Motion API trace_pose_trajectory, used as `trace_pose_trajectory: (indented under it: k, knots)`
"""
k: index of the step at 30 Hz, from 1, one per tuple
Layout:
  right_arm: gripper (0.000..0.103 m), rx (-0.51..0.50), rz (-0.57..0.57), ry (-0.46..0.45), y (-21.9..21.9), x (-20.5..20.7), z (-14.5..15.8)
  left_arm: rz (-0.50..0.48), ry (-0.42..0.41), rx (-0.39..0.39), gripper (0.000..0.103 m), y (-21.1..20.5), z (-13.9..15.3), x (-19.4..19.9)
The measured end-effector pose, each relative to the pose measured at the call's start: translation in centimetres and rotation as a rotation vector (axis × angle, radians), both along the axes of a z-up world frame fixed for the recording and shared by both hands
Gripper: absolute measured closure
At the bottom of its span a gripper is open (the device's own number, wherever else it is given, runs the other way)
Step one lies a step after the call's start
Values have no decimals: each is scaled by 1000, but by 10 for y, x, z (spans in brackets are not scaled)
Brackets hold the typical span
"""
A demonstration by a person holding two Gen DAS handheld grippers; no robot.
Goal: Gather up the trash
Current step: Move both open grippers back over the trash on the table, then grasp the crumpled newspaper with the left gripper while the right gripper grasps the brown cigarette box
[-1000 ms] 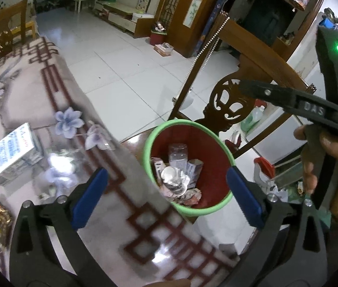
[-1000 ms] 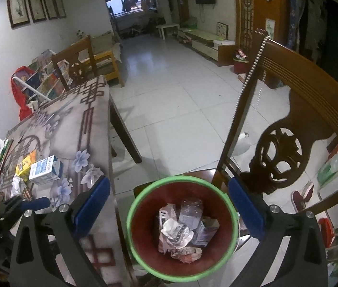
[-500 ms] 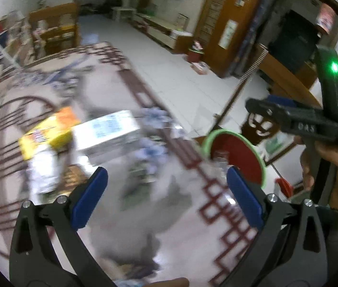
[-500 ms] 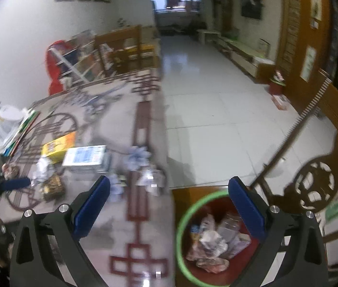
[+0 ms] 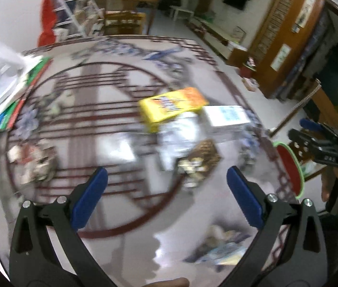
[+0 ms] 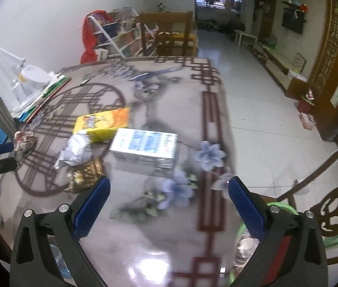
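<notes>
Both grippers are open and empty above the patterned table (image 6: 169, 110). My left gripper (image 5: 166, 186) faces a yellow box (image 5: 171, 107), crumpled white paper (image 5: 180, 134), a gold wrapper (image 5: 200, 160), a white-blue carton (image 5: 226, 117) and a crumpled wad (image 5: 32, 160) at the left. My right gripper (image 6: 169, 196) sees the same yellow box (image 6: 102, 124), white paper (image 6: 75, 153), gold wrapper (image 6: 85, 174), carton (image 6: 145, 148) and wad (image 6: 25, 141). The red bin with a green rim (image 5: 288, 165) stands past the table's right edge; it also shows in the right wrist view (image 6: 281, 208).
Books and a white lamp (image 6: 30, 83) lie at the table's far left. More wrappers (image 5: 221, 246) lie near my left gripper. A carved wooden chair (image 6: 336, 205) stands by the bin. Another chair (image 6: 169, 35) stands at the far end. The tiled floor (image 6: 264, 119) lies to the right.
Both grippers have swung left from above the bin to over the table. The bin has slid to the right edge of both views. Both stay open.
</notes>
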State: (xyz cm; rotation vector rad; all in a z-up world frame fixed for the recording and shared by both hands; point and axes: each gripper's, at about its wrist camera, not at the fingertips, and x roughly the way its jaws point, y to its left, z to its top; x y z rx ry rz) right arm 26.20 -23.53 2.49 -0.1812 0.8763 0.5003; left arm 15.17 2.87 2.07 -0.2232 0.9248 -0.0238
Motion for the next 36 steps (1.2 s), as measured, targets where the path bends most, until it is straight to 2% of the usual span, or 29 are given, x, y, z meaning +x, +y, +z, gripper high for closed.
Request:
trace_pose_trajectory:
  k: [6, 11, 17, 20, 29, 36]
  knots:
    - [7, 42, 50, 44, 51, -10, -21, 99, 8, 0, 6, 55, -9, -16]
    - [7, -28, 157, 40, 100, -30, -42, 160, 14, 32, 6, 94, -17, -25]
    - [7, -63, 210, 23, 132, -37, -55, 264, 44, 82, 6, 139, -34, -33]
    - [7, -66, 212, 33, 140, -34, -61, 311, 76, 44, 6, 160, -48, -33]
    - [7, -138, 219, 53, 157, -23, -88, 336, 112, 32, 6, 171, -68, -12]
    - [7, -130, 217, 44, 156, -14, -99, 330, 128, 53, 6, 168, -79, 3]
